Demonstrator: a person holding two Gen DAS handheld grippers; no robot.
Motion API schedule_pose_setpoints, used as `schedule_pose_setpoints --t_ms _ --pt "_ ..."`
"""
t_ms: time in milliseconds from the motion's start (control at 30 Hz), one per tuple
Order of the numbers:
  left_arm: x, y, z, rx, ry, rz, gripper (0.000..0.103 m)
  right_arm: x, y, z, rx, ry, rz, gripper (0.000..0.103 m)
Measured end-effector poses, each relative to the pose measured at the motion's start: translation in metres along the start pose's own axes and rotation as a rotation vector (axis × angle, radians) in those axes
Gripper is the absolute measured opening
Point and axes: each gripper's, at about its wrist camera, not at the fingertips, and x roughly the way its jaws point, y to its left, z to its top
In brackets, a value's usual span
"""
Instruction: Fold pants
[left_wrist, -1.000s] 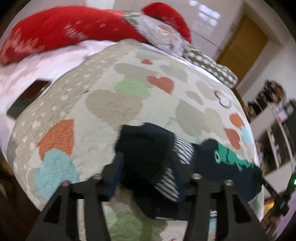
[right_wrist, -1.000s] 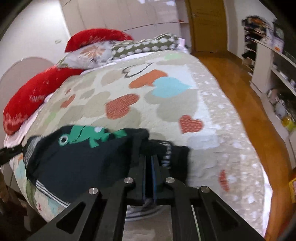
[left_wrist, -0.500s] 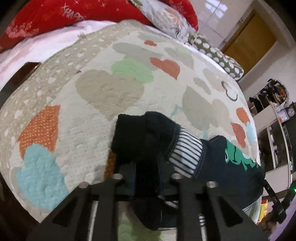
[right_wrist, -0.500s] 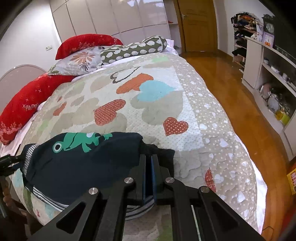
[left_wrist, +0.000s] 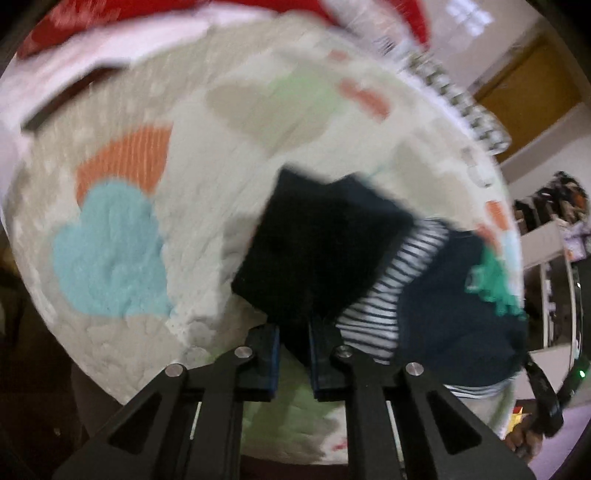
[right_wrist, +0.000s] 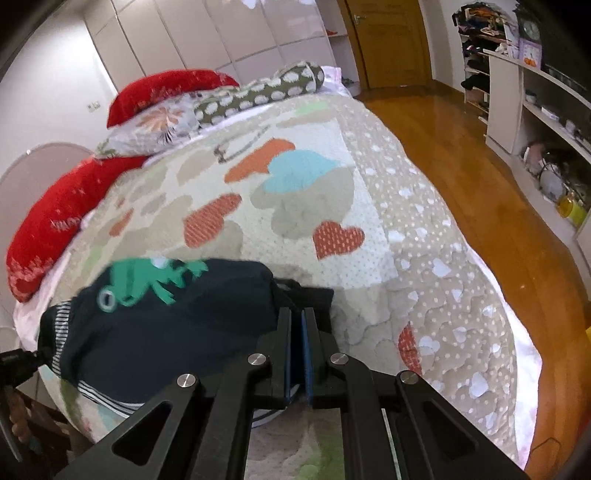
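Dark navy pants (left_wrist: 325, 251) with a green frog print (left_wrist: 495, 280) and a striped waistband (left_wrist: 391, 295) lie bunched on the heart-patterned quilt (left_wrist: 184, 221). My left gripper (left_wrist: 293, 332) points steeply down and is shut on a dark fold of the pants, which fills the gap between its blue pads. In the right wrist view the same pants (right_wrist: 177, 332) stretch to the left, frog print (right_wrist: 140, 277) on top. My right gripper (right_wrist: 297, 314) is shut on their right-hand end, and thin dark fabric bunches at its tips. The left wrist view is motion-blurred.
The quilt (right_wrist: 314, 206) covers a bed with red pillows (right_wrist: 55, 218) and a spotted bolster (right_wrist: 258, 92) at its head. Wooden floor (right_wrist: 480, 184) runs along the bed's right side, with white shelves (right_wrist: 535, 103) and a door (right_wrist: 388, 40) beyond.
My left gripper's jaws went from wide apart to shut on the pants fold, and the gripper sank towards the bed. The right gripper kept its grip and barely moved.
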Motion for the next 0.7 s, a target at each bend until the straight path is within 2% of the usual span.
schedule_pose_setpoints --t_ms 100,167,200,233,267,300,367,467,600,700 --pt "0.000 0.009 0.003 -0.048 0.004 -0.056 0.019 0.006 0.005 -0.002 -0.019 -0.005 -0.047 0.007" --pt "-0.011 0.014 0.005 -0.053 -0.020 -0.092 0.027 -0.001 0.001 -0.001 0.010 -0.026 -0.013 0.010" --pt "-0.015 0.017 0.006 -0.056 -0.030 -0.099 0.035 -0.007 -0.002 0.000 0.033 -0.044 0.010 0.013" --pt "-0.020 0.021 0.006 -0.061 -0.044 -0.107 0.038 -0.014 -0.007 0.000 0.053 -0.063 0.023 0.027" --pt "-0.026 0.026 0.007 -0.065 -0.059 -0.117 0.039 -0.020 -0.010 0.000 0.067 -0.082 0.024 0.047" --pt "-0.034 0.032 0.006 -0.069 -0.075 -0.126 0.039 -0.026 -0.015 -0.001 0.080 -0.103 0.019 0.059" --pt "-0.044 0.039 0.004 -0.080 -0.098 -0.131 0.040 -0.032 -0.022 -0.004 0.098 -0.121 0.017 0.059" --pt "-0.059 0.031 -0.002 -0.038 -0.150 -0.086 0.040 -0.030 -0.028 -0.009 0.115 -0.098 0.052 0.059" --pt "-0.069 -0.004 0.002 0.080 -0.201 -0.111 0.041 -0.022 -0.018 -0.015 0.117 -0.079 0.105 0.059" --pt "-0.061 -0.033 0.009 0.165 -0.239 -0.096 0.045 -0.009 -0.004 -0.019 0.108 -0.043 0.088 0.061"
